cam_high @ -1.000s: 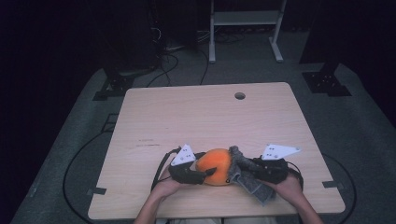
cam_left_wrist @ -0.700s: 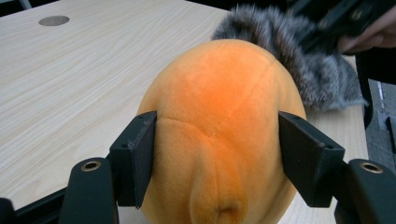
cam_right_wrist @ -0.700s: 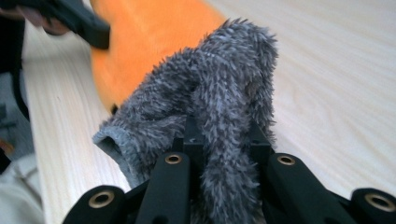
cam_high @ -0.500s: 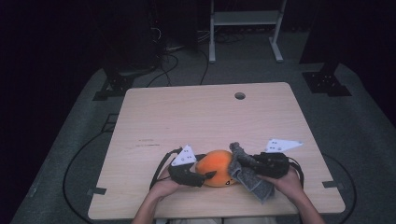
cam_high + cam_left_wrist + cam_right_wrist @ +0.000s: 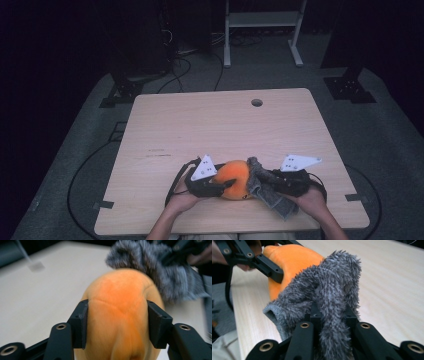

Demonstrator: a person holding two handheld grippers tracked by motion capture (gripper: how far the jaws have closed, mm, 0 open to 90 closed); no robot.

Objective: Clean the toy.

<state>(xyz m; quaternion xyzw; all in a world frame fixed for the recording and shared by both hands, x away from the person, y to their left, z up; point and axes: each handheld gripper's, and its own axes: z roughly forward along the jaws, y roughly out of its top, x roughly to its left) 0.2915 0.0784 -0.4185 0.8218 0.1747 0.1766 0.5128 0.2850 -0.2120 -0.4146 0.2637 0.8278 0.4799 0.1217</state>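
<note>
Gripping an orange plush (image 5: 120,322) at the near edge of the table (image 5: 220,125), the left gripper (image 5: 220,188) has just been closing its jaws and now presses both pads into the soft sides. Just beside it the right gripper (image 5: 329,322) pinches a fold of grey fuzzy cloth (image 5: 332,290), which touches the plush. Both pieces look secured; whether the cloth is meant to go over the plush I cannot tell. Beyond lie bare pale wood, a cable hole (image 5: 257,102), then dark floor and a white stand (image 5: 262,25).
</note>
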